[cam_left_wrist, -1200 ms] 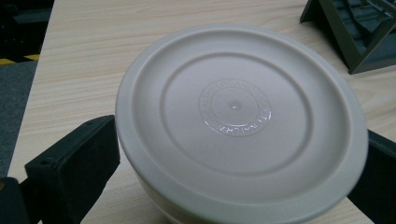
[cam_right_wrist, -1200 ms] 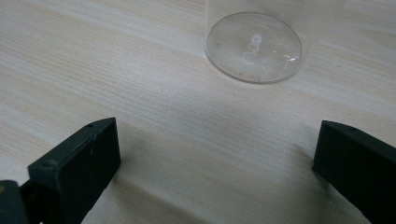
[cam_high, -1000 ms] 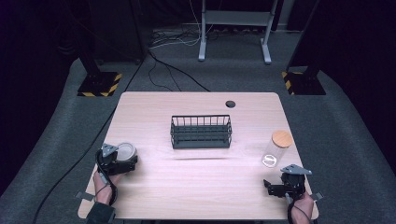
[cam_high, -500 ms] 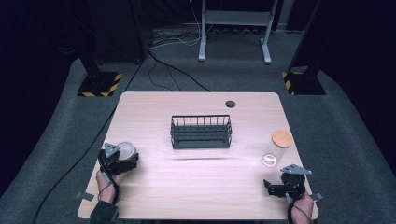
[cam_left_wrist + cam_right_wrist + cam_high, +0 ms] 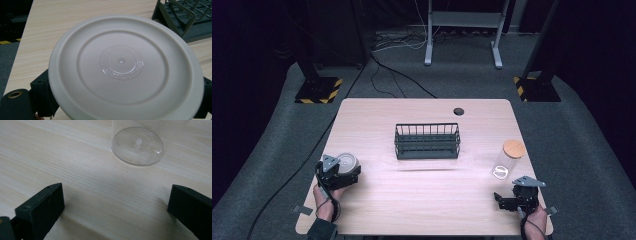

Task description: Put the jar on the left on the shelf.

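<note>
The left tool [image 5: 343, 172] is clamped on a white round container [image 5: 125, 72] at the bench's [image 5: 422, 210] 8 o'clock corner, probably gripped by its sides for carrying to the wire basket [image 5: 427, 141] at centre. Its lid is smooth, with embossed lettering. The right tool [image 5: 507, 199] is held wide open, with a clear jar [image 5: 507, 160] at its 12 o'clock.

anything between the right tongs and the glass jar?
Nothing. In the right gripper view, bare tabletop runs from the open right tongs to the glass jar; the high view agrees.
</note>
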The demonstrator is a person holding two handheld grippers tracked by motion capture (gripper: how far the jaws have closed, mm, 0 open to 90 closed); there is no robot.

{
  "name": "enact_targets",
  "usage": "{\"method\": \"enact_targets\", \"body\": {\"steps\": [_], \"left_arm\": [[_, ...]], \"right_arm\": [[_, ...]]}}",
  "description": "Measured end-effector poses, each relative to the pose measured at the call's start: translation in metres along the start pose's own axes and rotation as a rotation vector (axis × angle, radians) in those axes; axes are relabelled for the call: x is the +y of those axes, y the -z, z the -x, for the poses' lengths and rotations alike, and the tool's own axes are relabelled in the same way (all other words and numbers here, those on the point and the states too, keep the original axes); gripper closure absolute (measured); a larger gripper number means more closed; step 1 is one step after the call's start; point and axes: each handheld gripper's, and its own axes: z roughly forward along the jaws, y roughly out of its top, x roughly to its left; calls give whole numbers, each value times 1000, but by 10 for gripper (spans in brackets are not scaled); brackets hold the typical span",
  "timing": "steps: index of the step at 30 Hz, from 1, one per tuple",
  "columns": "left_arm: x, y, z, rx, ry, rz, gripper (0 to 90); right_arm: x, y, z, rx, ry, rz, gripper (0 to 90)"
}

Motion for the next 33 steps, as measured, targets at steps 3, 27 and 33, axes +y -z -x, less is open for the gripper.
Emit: {"method": "enact_targets", "body": {"steps": [3, 27, 33], "left_arm": [[2, 1, 3, -13, -11, 3, 99], [14, 5, 25, -56, -46, 14, 98], [18, 5, 30, -63, -52, 14, 98]], "right_arm": [[0, 0, 0, 8, 7, 0, 0], [0, 0, 0, 23, 21, -1, 0], [0, 0, 0, 24, 22, -1, 0]]}}
